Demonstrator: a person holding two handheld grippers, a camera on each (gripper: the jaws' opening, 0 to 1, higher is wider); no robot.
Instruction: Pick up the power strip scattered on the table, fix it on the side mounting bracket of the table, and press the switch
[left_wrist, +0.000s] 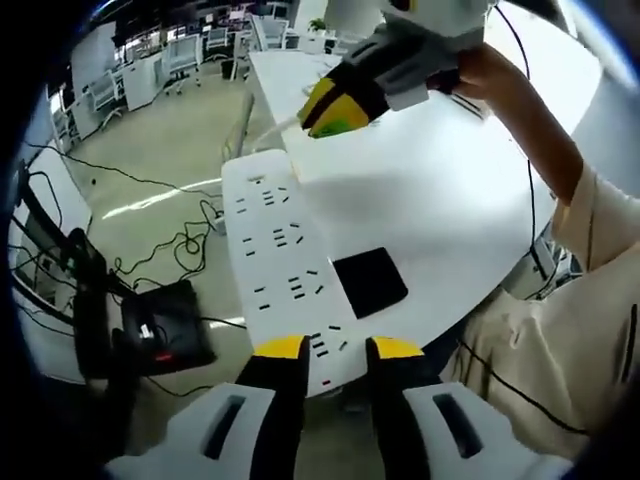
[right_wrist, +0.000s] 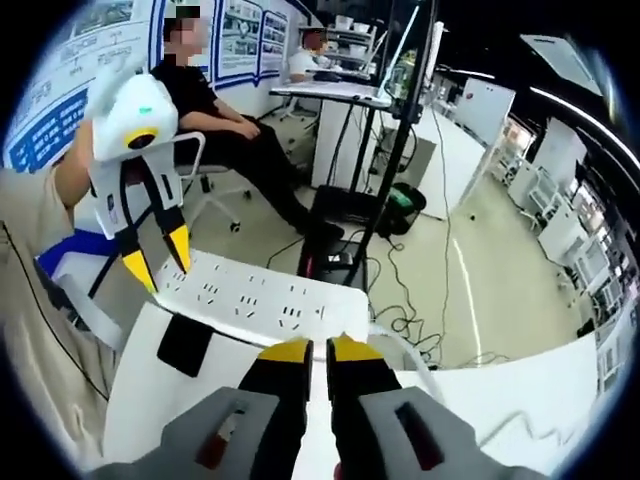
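The white power strip lies along the table's edge, partly overhanging the floor. In the left gripper view my left gripper has its yellow tips on either side of the strip's near end, closed on it. The right gripper view shows the left gripper at the far left end of the power strip. My right gripper has its jaws almost together at the strip's near long edge, close to where the white cable leaves it. The right gripper, held by a hand, appears by the strip's far end.
A black pad lies on the white table beside the strip. Below the table's edge are black boxes and tangled cables on the floor. A seated person and a black stand are beyond the table.
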